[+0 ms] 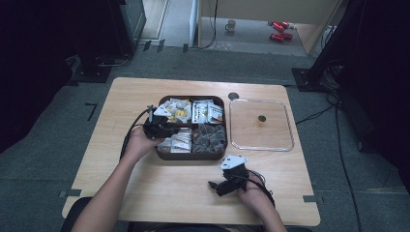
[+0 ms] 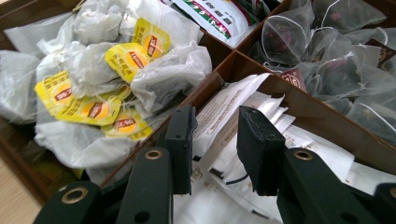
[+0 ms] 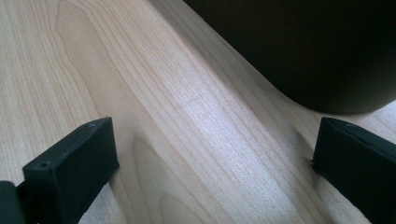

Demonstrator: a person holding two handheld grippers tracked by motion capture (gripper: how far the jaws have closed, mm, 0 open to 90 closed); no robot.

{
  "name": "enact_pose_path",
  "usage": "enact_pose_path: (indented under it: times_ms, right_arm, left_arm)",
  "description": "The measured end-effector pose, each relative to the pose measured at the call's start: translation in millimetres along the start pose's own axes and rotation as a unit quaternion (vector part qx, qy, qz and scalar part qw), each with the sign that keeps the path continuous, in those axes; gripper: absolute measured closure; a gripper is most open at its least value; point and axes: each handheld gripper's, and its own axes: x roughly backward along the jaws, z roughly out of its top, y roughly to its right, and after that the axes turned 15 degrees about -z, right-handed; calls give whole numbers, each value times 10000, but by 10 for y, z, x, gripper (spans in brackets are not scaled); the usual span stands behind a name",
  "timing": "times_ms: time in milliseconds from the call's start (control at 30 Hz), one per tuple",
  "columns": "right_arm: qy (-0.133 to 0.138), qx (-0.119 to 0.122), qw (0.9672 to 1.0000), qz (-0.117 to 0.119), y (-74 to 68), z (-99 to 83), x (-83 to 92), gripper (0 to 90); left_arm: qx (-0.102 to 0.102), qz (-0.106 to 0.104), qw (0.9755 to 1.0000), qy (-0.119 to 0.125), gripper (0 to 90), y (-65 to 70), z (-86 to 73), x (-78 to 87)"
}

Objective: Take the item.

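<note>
Left gripper, jaws narrowed around white paper sachets in the brown four-compartment plastic tray, near-left section at 7 o'clock of the tray: I'd pinch just one sachet and lift straight up. Right gripper rests spread wide on the wooden table, holding nothing. One tray, one clear lid at 3 o'clock, two grippers
</note>
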Motion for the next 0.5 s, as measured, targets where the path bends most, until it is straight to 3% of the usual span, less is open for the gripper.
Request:
enact_pose_path:
  times_ms: [167,300,500]
  right_arm:
    - [-1,-2,10000,0,0,0,0,0]
    - [0,-1,10000,-1,0,0,0,0]
    - [0,-1,10000,-1,0,0,0,0]
  left_arm:
    - [-85,133,9999,24,688,-12,0,-31]
    - [-304,120,9994,-134,733,-11,16,-79]
    - [-299,55,9994,-152,783,-33,28,-112]
